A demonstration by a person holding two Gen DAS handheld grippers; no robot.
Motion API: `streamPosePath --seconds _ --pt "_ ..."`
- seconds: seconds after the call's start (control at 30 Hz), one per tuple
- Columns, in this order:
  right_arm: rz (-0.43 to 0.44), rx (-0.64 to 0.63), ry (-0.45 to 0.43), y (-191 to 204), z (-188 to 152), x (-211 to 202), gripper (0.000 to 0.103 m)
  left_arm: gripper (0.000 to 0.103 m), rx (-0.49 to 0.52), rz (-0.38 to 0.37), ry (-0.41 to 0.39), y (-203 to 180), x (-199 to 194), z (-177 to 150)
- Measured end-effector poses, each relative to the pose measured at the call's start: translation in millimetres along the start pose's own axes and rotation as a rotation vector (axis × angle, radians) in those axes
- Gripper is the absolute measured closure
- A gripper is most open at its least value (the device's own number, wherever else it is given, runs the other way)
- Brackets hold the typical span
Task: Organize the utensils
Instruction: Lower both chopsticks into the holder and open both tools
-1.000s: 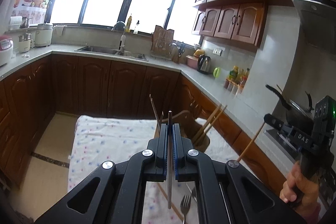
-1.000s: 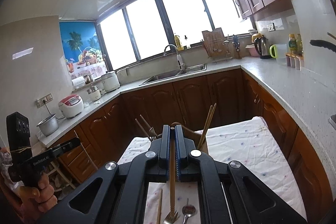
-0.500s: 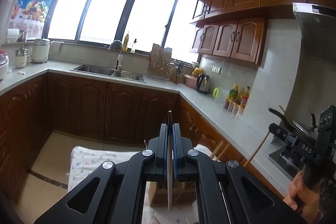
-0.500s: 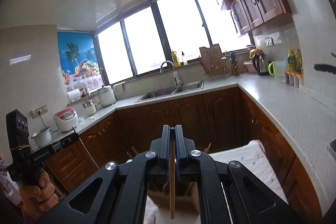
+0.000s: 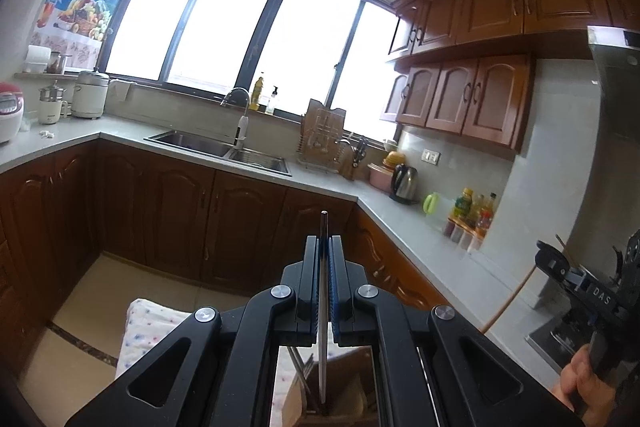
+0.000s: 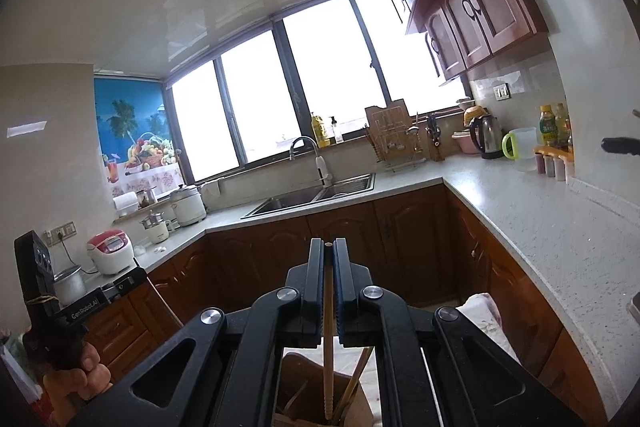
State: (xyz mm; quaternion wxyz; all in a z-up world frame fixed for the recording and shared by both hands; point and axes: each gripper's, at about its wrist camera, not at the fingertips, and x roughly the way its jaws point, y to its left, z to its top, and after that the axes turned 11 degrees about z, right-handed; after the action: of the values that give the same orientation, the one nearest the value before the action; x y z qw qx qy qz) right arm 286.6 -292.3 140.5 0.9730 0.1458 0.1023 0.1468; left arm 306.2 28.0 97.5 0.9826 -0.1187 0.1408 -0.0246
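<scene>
Left gripper point(image 5: 324, 251) pressed together on a thin metal utensil point(image 5: 322, 347), upright, lower end down in the wooden holder point(image 5: 352, 379). Right gripper point(image 6: 328, 255) pinching a wooden chopstick point(image 6: 328, 367), also upright, tip inside the same holder beside other chopsticks point(image 6: 354, 383). Holder on a flowered cloth point(image 5: 148, 331), below both grippers.

Kettle point(image 5: 405, 183) is sitting on the grey bench point(image 5: 416, 239) ahead-right of the tool, sink point(image 5: 224, 149) is gleaming straight ahead, rice cooker point(image 6: 109, 251) is chilling far left.
</scene>
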Motion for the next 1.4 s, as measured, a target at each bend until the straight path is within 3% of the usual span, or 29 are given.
streamPosePath --seconds 0.33,0.53,0.8,1.33,1.4 --pt "-0.018 0.057 0.066 -22 -49 28 0.099 0.101 -0.023 0.036 0.039 -10 42 -47" --pt "-0.028 0.099 0.113 -33 -73 38 0.099 0.101 -0.007 0.055 0.107 -17 67 -67" --pt "-0.036 0.122 0.141 -40 -77 41 0.099 0.1 0.023 0.051 0.167 -22 86 -58" --pt "-0.03 0.161 0.16 -47 -78 45 0.098 0.099 0.047 0.058 0.18 -18 83 -55" --pt "-0.018 0.163 0.165 -46 -77 46 0.093 0.099 0.047 0.057 0.185 -18 82 -54"
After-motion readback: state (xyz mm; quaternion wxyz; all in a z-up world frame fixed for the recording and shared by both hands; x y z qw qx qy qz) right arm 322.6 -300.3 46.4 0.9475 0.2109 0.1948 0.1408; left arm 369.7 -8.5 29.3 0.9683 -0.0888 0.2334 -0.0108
